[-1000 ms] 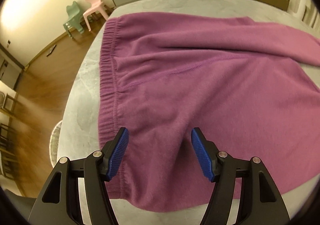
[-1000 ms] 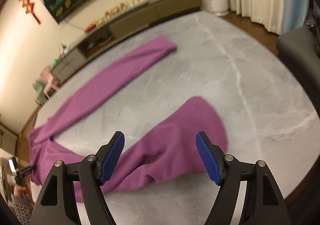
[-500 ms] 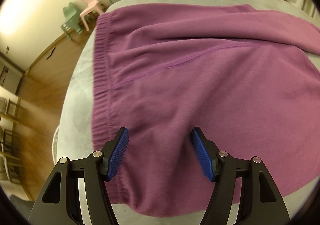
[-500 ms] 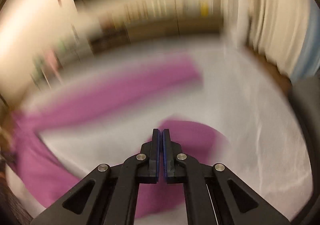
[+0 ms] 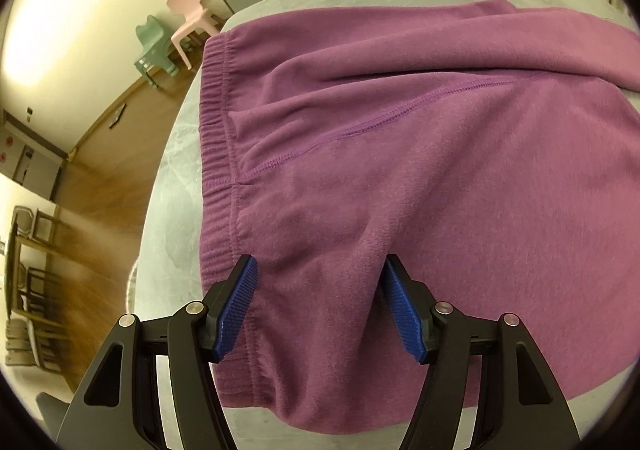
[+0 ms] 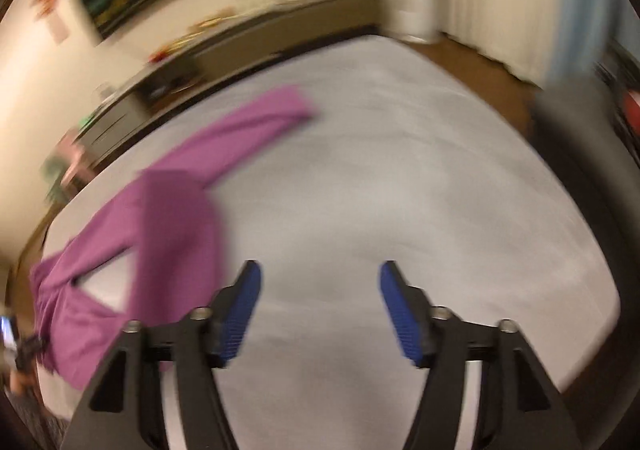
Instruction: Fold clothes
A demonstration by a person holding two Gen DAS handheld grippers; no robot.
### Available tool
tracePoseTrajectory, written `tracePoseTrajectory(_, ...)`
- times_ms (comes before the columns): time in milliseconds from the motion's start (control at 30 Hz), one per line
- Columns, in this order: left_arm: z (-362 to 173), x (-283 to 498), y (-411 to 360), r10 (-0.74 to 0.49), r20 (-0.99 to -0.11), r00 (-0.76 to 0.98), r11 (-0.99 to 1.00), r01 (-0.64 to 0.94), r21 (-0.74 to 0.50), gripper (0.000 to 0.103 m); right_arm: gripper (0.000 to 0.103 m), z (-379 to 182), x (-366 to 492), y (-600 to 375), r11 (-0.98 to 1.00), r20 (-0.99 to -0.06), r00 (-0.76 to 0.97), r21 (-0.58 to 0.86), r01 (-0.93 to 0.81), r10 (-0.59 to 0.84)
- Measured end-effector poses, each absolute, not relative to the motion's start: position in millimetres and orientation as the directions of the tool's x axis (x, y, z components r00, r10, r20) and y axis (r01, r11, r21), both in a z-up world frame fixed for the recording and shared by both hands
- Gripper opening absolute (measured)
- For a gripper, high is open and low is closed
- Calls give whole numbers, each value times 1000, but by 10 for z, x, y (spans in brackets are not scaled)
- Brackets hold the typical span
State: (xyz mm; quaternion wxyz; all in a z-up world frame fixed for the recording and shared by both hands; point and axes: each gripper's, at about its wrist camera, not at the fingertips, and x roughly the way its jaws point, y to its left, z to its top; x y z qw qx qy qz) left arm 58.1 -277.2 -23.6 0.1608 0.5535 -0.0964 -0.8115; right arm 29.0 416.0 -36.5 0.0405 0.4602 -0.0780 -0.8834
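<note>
While purple trousers (image 5: 400, 178) lie spread on the grey table (image 6: 400, 178), both grippers stand with jaws apart, holding nothing.
Waistband toward the left gripper (image 5: 320, 306), legs run away across the table; the right gripper (image 6: 320, 310), its jaws just reopened over bare tabletop, may miss the cuff and drag fabric.

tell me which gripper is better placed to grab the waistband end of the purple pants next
Left. The left gripper hangs open right over the purple pants beside the waistband. The right gripper, jaws just reopened, has only bare table between them.
</note>
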Motion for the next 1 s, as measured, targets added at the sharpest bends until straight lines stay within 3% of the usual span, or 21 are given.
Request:
tracePoseTrajectory(133,-241,592,-2784,-352,-872,-340,-935,168,312,67,79,-407,-382,3062,-980,-817,-566,-9,199,-107)
tracePoseTrajectory(233,-250,559,-2753,-353,-867,-351,-935,159,316,67,78,-740,-872,2501,-925,-851,-521,-244,291,61)
tracePoseTrajectory(267,-251,550,-2759,-348,-868,-353,-937,157,312,67,58,-889,-1001,2424,-894,-860,-494,-316,318,128)
tracePoseTrajectory(300,-254,555,-2757,-346,-869,-353,-938,158,309,68,2,-969,-1114,2401,-872,-869,-462,-355,336,175)
tracePoseTrajectory(333,-254,555,-2778,-339,-872,-353,-940,160,300,68,6,-944,-1197,2461,-875,-872,-453,-357,327,186)
tracePoseTrajectory(400,-243,589,-2813,-341,-874,-347,-939,167,300,68,5,-425,-1082,2736,-941,-821,-569,-228,252,47)
tracePoseTrajectory(467,-249,585,-2822,-353,-871,-341,-935,168,313,69,5,244,-750,3196,-978,-693,-702,23,209,-166)
tracePoseTrajectory(533,-252,567,-2784,-367,-867,-338,-930,155,333,69,5,614,-320,3698,-967,-581,-773,157,200,-254)
tracePoseTrajectory(600,-260,562,-2733,-386,-858,-338,-922,141,360,69,5,644,19,4151,-956,-545,-789,222,191,-284)
tracePoseTrajectory(633,-263,564,-2714,-393,-855,-338,-919,137,369,69,9,547,131,4398,-961,-558,-787,219,166,-263)
tracePoseTrajectory(667,-264,570,-2704,-395,-854,-338,-918,133,373,69,29,401,183,4606,-970,-605,-761,199,139,-233)
tracePoseTrajectory(700,-267,577,-2716,-394,-854,-338,-919,133,372,69,58,190,195,4832,-981,-679,-710,166,97,-186)
tracePoseTrajectory(733,-267,588,-2723,-390,-857,-337,-921,136,366,69,64,-58,198,5068,-991,-754,-645,132,33,-123)
tracePoseTrajectory(800,-253,582,-2759,-381,-862,-335,-925,142,353,69,64,-463,267,5557,-985,-857,-513,134,-113,-57)
tracePoseTrajectory(900,-257,582,-2778,-373,-866,-332,-928,156,339,69,65,-570,392,5884,-958,-856,-512,200,-207,-68)
tracePoseTrajectory(1000,-264,575,-2786,-368,-868,-333,-929,169,329,69,65,-575,304,5749,-954,-848,-511,255,-160,-141)
